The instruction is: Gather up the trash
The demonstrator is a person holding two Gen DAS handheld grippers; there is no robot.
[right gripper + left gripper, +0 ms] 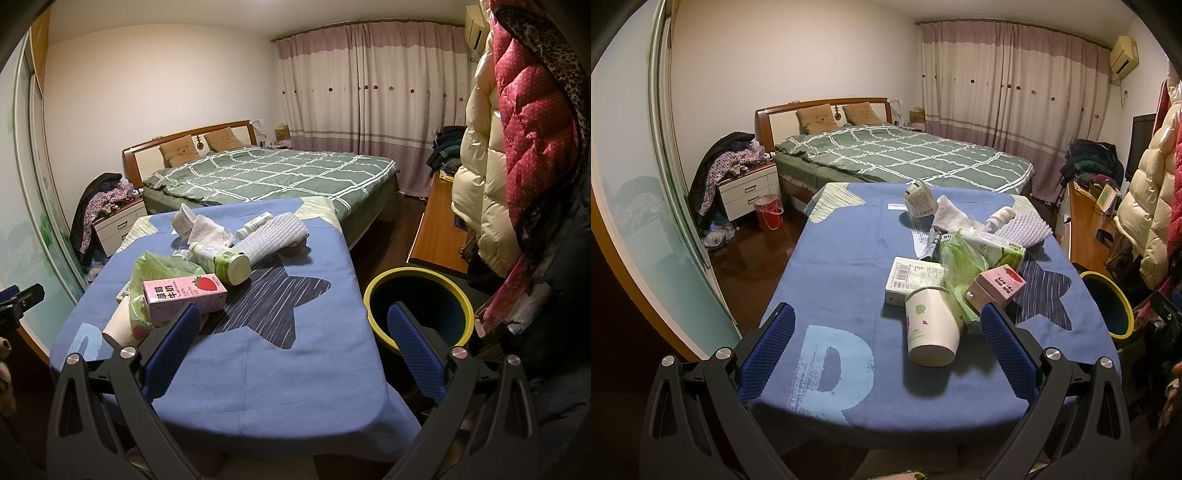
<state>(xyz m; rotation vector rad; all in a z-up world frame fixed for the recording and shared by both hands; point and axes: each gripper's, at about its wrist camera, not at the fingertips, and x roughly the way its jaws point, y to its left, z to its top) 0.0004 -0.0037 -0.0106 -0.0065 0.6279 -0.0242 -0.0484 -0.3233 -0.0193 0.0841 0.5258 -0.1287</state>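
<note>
The left hand-held gripper is spread wide and empty, just before a tipped paper cup on the bench. The cup looks light and easily crushed; take its side wall gently. The right hand-held gripper is also spread, near the trash bin.

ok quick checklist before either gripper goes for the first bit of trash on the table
1. Left gripper open and holding nothing: ok.
2. Right gripper open and holding nothing: ok.
3. Bin within view, mouth unobstructed, beside the table's right edge: ok.
4. Nearest target free to grasp: paper cup lies on its side at the front of the pile, though the green plastic bag touches it: ok.
5. Pink strawberry milk carton clear on top: ok.
6. Whether cup or carton still hold liquid: cannot tell.
</note>
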